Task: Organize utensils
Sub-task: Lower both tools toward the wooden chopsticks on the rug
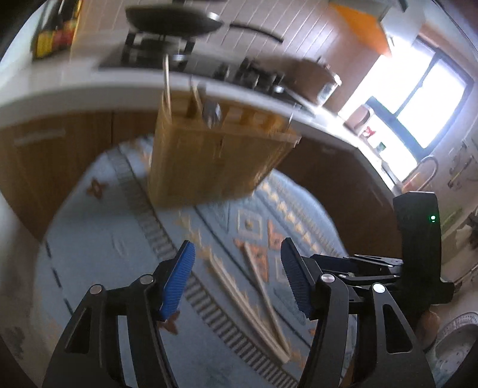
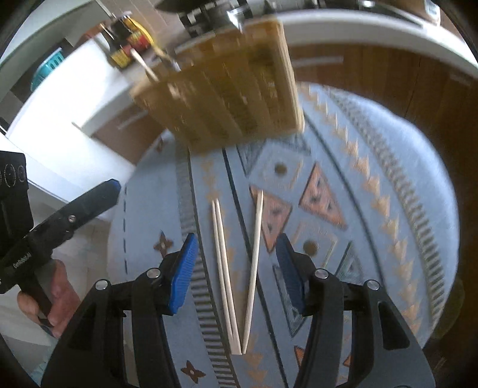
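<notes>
A bamboo utensil holder (image 1: 209, 155) stands on a blue patterned cloth (image 1: 104, 232), with a chopstick (image 1: 166, 86) and a dark utensil in its slots. It also shows in the right wrist view (image 2: 227, 98). Three pale wooden chopsticks (image 2: 236, 268) lie on the cloth in front of it; they appear blurred in the left wrist view (image 1: 257, 298). My left gripper (image 1: 237, 277) is open and empty above the chopsticks. My right gripper (image 2: 236, 274) is open and empty, straddling the chopsticks from above. The other gripper (image 2: 59, 221) shows at the left of the right wrist view.
A white counter (image 1: 74, 86) with a hob and a black pan (image 1: 173, 21) runs behind the table. Sauce bottles (image 2: 128, 44) stand on the counter. A patterned plate (image 1: 457, 343) sits at the right. A bright window (image 1: 418, 98) is at the far right.
</notes>
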Demonstrator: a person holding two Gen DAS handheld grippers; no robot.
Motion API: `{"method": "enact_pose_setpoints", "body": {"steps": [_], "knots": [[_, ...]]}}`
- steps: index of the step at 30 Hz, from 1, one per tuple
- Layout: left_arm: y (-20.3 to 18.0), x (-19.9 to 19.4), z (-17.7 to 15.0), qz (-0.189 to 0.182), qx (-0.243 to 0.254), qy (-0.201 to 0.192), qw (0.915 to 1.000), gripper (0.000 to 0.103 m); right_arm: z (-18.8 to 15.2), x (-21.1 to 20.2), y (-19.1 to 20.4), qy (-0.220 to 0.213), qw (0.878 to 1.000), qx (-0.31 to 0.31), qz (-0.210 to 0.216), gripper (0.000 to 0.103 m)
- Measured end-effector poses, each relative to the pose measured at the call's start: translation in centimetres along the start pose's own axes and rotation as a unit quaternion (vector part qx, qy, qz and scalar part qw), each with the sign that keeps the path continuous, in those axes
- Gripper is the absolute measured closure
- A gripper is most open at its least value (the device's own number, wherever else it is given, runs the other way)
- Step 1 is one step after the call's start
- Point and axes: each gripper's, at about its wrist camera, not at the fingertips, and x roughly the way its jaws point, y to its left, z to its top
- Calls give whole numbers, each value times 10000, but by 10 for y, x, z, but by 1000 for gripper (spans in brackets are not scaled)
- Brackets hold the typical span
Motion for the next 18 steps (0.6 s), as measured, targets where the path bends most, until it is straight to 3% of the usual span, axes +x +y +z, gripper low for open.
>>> {"method": "enact_pose_setpoints", "body": {"steps": [3,10,16,18], "knots": [[4,23,-14,232,41,283,9993,46,-11,18,-6,172,9998,4,23,60],[18,68,-34,99,-325,935,9950,50,-29,45,4,263,9985,-416,-231,71],[17,76,-44,143,-403,971,9944,50,-51,58,18,105,9931,-917,-725,74],[18,79,-46,144,-435,969,9942,50,-60,59,25,-49,9876,-1195,-1021,83]]}}
